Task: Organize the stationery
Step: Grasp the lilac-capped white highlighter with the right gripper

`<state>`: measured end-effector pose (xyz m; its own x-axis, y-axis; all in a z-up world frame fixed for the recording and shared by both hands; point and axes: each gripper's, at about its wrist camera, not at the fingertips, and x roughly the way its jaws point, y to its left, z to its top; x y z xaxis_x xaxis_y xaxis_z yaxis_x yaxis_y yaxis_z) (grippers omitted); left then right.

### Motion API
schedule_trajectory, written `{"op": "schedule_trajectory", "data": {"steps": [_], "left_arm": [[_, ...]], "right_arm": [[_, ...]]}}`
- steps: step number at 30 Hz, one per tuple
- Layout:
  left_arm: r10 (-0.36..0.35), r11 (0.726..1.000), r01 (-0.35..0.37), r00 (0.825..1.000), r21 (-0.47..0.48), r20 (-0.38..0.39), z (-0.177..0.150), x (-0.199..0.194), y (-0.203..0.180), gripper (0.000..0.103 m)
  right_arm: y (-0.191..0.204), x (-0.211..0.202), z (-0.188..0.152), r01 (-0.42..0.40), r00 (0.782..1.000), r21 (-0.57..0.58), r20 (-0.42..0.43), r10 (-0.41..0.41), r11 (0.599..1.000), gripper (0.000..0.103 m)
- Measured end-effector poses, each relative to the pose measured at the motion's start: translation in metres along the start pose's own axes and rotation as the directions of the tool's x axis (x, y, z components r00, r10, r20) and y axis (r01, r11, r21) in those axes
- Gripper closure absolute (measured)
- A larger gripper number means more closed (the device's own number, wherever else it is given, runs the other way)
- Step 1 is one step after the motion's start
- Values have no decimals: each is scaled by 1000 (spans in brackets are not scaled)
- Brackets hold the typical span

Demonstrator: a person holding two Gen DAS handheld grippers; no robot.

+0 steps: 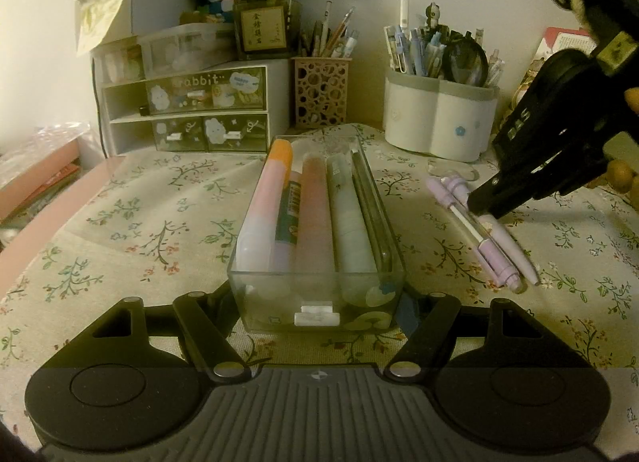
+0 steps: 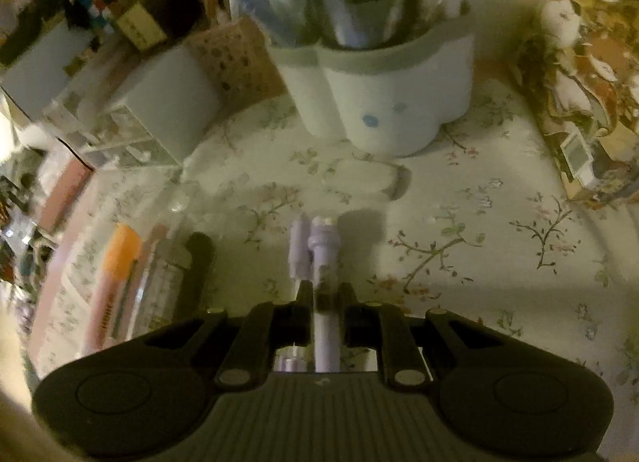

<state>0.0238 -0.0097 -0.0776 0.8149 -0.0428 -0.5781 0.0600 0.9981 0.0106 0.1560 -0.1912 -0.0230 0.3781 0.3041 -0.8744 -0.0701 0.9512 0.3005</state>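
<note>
Pinching the purple pen (image 2: 326, 326) with my right gripper (image 2: 326, 298), jaws closed on its clear mid-barrel; it runs straight out between the fingers, clip end away from me. In the left view it lies on the floral tablecloth (image 1: 131, 222) touching a second lilac pen (image 1: 507, 242), both just right of the clear drawer tray (image 1: 315, 294). My left gripper (image 1: 319, 310) has its jaws spread either side of the tray's near end; can't tell if they touch it. Tray's long axis points away from me and sits to the left of my right jaws, pens inside laid lengthwise, so the purple pen needs roughly that heading. Readable text: "rabbit" on the mini drawer unit (image 1: 191, 110); the framed sign's characters aren't legible.
</note>
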Motion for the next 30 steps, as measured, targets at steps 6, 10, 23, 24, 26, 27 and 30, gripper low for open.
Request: {"op": "schedule_trajectory", "data": {"steps": [6,10,23,24,26,27,30], "left_arm": [[0,1000,0,1000,0,0,0,0,0,30],[0,1000,0,1000,0,0,0,0,0,30],[0,1000,0,1000,-1,0,0,0,0,30],[0,1000,0,1000,0,0,0,0,0,30],[0,1000,0,1000,0,0,0,0,0,30],[0,1000,0,1000,-1,0,0,0,0,30],[0,1000,0,1000,-1,0,0,0,0,30]], "right_arm": [[1,4,-1,18,1000,-4,6,-18,1000,93],[-3,2,-3,9,1000,25,14,-10,1000,93],[-15,-7,-9,-33,999,142,44,27,989,93],[-15,-9,-9,-36,998,149,50,29,988,93],[-16,-13,-8,-47,997,163,62,37,985,93],[-16,-16,-7,-58,997,168,68,47,984,93],[-10,-23,-5,-82,994,165,85,68,983,93]]}}
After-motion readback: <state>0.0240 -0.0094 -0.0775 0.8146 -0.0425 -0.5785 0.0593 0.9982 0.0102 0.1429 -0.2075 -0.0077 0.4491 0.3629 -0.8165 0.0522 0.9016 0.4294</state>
